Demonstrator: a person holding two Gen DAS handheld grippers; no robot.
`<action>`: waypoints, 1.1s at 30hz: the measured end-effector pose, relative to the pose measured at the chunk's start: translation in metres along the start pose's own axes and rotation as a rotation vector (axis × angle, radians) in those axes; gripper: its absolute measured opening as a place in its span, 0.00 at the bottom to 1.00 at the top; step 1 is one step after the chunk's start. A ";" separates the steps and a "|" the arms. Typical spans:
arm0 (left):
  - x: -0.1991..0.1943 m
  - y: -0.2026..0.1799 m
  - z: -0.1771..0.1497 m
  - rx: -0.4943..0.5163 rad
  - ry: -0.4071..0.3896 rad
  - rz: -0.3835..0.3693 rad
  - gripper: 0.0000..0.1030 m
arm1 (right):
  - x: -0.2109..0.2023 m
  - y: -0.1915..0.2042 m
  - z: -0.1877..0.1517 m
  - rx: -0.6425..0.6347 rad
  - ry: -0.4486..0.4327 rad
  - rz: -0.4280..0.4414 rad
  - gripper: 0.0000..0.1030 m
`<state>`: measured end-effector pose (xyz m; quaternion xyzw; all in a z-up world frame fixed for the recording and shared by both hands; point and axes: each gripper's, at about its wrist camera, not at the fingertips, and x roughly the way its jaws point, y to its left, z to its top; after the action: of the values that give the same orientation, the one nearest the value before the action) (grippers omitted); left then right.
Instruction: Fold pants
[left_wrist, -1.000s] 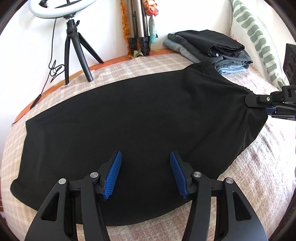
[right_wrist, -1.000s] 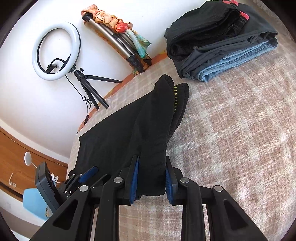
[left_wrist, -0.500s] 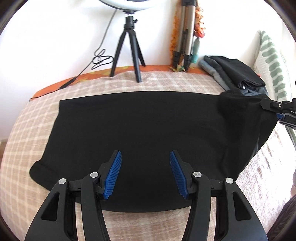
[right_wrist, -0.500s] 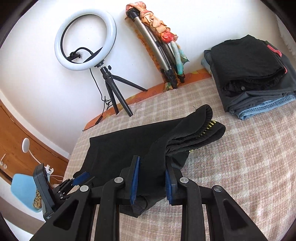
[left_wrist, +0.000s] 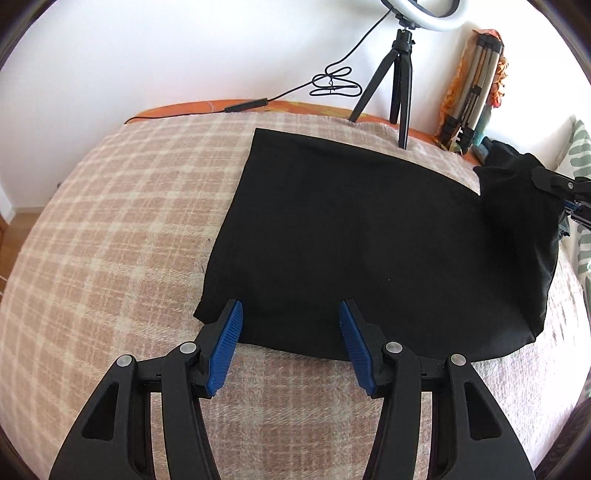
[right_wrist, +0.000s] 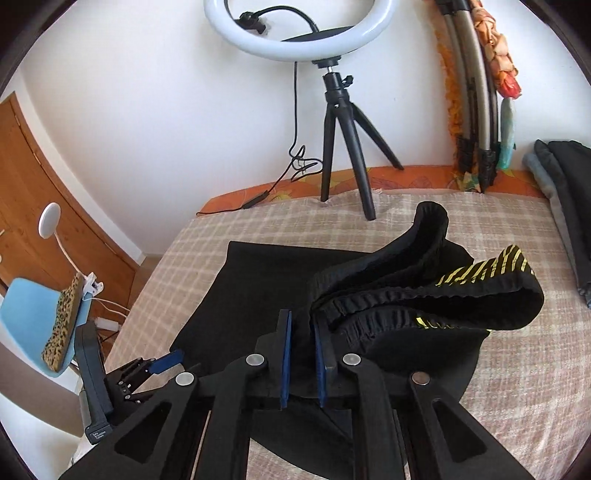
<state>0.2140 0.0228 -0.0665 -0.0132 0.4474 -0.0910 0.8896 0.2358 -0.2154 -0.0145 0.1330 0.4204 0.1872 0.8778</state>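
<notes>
Two claws work over black pants (left_wrist: 369, 236) spread on a plaid bed (left_wrist: 110, 221): the left claw (left_wrist: 291, 347) hovers spread and empty above the near edge, while the right claw (right_wrist: 303, 354), jaws just closing, pinches the lifted waistband (right_wrist: 424, 295).

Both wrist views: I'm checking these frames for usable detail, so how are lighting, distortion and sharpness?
Left wrist view: even daylight, strong fisheye bowing of the plaid bed cover, black pants a featureless mass. Right wrist view: sharp; waistband ribbing readable, ring light bright but not glaring.
</notes>
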 end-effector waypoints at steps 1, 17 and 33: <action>-0.002 0.000 -0.001 0.003 -0.005 -0.004 0.52 | 0.008 0.006 -0.002 -0.022 0.027 0.010 0.08; -0.024 -0.022 0.011 -0.097 -0.019 -0.342 0.60 | -0.004 -0.054 0.003 0.068 0.072 0.069 0.48; 0.028 -0.081 0.024 -0.159 0.082 -0.353 0.59 | 0.105 -0.026 0.069 -0.014 0.280 -0.131 0.52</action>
<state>0.2369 -0.0634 -0.0657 -0.1581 0.4796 -0.2106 0.8370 0.3562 -0.1979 -0.0553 0.0716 0.5451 0.1492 0.8219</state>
